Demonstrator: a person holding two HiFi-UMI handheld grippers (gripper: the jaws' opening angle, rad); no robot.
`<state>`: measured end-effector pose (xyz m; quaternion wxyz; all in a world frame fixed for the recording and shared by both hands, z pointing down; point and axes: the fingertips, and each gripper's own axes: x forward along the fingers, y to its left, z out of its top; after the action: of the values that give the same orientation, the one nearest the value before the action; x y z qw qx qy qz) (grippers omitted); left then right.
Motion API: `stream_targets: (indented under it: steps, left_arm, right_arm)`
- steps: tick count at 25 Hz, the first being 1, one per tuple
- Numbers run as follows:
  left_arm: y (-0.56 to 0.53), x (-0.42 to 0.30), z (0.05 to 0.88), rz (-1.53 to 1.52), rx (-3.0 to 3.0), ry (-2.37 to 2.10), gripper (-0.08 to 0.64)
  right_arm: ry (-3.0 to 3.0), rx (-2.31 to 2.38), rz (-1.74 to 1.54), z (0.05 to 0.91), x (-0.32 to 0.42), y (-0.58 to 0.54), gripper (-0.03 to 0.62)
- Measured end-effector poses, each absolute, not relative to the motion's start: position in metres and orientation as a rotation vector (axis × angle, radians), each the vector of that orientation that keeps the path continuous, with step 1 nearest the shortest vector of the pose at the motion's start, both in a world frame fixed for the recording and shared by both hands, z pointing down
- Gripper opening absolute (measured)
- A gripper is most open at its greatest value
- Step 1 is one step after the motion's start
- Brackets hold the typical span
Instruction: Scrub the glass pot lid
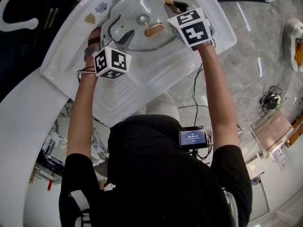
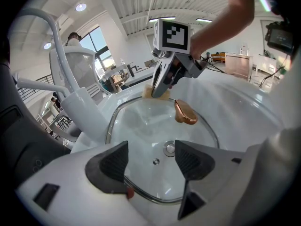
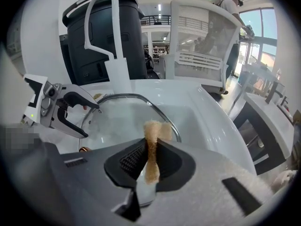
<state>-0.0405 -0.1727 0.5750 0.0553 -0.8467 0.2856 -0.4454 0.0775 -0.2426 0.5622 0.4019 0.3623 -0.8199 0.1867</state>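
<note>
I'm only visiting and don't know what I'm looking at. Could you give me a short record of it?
place: white sink
item: glass lid lying in the sink, handle up
left claw: open, over the lid's near rim
right claw: shut on a tan sponge, at the lid's far rim

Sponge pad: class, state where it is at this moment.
In the right gripper view the sponge pad is pinched in the right claw, by the rim of the glass lid.
</note>
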Motion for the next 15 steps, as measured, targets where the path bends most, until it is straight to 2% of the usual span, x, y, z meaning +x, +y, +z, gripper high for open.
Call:
stream_targets:
  steps: [15]
  left_arm:
    - [-0.1724, -0.0402, 0.5742, -1.346, -2.573, 0.870, 0.298]
  right_arm:
    - [-2.085, 0.913, 0.503, 0.5654, 0.0750, -0.2434, 0.031]
